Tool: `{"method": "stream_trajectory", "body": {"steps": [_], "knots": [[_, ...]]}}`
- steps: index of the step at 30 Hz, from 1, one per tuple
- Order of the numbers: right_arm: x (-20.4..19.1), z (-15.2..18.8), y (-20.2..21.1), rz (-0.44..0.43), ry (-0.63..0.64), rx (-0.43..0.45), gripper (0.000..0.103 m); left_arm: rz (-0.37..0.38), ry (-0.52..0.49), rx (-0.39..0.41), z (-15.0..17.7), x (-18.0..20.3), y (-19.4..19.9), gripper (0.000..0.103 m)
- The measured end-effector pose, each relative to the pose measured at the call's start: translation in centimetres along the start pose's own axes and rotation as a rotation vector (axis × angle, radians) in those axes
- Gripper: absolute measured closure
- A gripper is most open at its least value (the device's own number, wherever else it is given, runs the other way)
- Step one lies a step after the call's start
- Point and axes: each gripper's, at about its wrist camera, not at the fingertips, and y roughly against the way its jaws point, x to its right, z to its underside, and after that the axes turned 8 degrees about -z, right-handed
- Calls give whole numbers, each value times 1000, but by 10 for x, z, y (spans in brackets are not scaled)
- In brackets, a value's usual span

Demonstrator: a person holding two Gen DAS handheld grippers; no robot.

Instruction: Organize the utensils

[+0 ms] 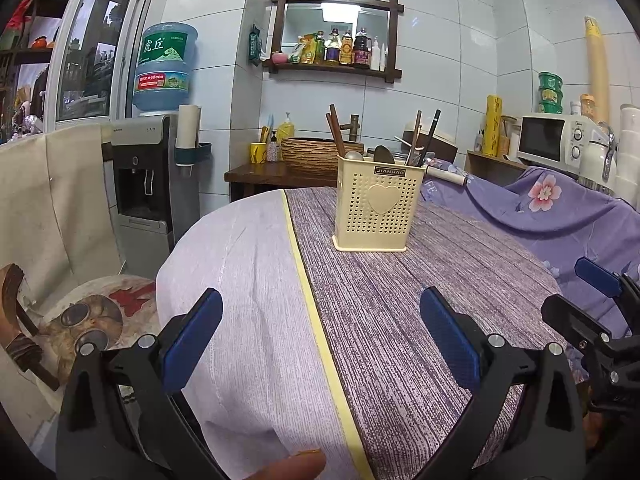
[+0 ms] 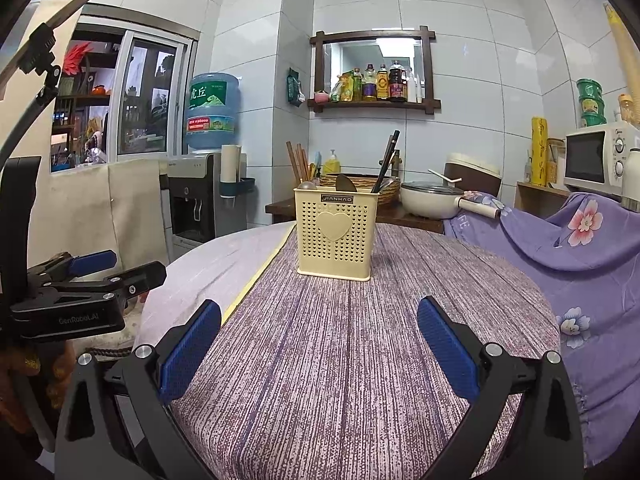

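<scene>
Right wrist view, cream perforated utensil caddy (image 2: 335, 236), heart emblem, chopsticks (image 2: 387, 162) upright

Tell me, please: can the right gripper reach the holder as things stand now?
Probably yes. The right gripper is open, and only bare tablecloth lies between it and the holder, which stands upright straight ahead.

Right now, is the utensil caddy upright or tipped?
Upright. The cream caddy sits flat on its base on the tablecloth, with chopsticks and spoons standing in it.
</scene>
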Motion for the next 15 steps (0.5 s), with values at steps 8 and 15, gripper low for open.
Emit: {"method": "stream_trajectory", "body": {"steps": [8, 15], "knots": [[0, 0, 0, 0, -1, -1, 6, -3, -7, -1, 0, 2, -2, 6], [-1, 1, 0, -1, 2, -1, 6, -6, -3, 1, 0, 1, -1, 6]]}}
